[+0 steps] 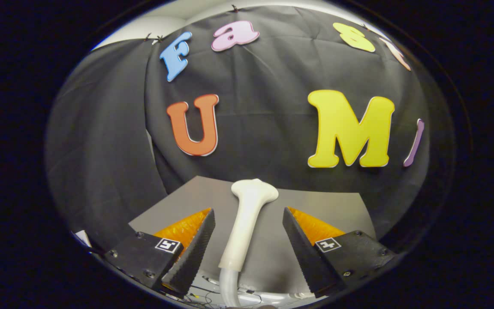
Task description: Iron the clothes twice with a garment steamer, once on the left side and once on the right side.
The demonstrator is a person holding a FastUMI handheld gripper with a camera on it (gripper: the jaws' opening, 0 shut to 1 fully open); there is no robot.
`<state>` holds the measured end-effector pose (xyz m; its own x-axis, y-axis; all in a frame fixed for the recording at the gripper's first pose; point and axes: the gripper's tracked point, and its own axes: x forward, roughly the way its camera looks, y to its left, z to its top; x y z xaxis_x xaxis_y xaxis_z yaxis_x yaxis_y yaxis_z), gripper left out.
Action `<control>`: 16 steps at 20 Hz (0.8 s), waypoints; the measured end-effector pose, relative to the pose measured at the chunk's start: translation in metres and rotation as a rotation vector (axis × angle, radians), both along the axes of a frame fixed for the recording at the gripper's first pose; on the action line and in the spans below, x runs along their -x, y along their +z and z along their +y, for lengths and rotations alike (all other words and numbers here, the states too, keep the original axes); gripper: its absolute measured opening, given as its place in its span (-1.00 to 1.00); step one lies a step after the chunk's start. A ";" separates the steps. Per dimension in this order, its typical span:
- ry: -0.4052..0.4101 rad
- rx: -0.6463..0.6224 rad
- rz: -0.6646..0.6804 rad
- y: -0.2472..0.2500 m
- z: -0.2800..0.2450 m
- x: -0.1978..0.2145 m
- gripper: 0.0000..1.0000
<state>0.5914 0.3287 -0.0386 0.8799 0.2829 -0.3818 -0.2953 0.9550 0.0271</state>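
The hand-held gripper (248, 240) is spread open, with both fingers clear of the one white garment steamer (249, 214) standing between them. Its handle rises toward 12 o'clock, the head just beyond the fingertips, and a single pale hose (229, 289) leaves its base at 6 o'clock, above the grey worktop (337, 210).

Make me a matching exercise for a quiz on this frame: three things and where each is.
Things:
1. steamer
2. hose
3. grey board

Places:
A. beyond the fingers, under the steamer's head
B. between the open tongs, touching neither finger
C. at the steamer's lower end, nearest the camera

Pairs: 1-B, 2-C, 3-A
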 end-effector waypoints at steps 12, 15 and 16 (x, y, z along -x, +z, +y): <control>0.009 0.045 0.298 -0.068 0.028 -0.047 0.35; -0.006 0.044 0.333 -0.071 0.027 -0.045 0.02; 0.002 0.039 0.343 -0.070 0.029 -0.044 0.00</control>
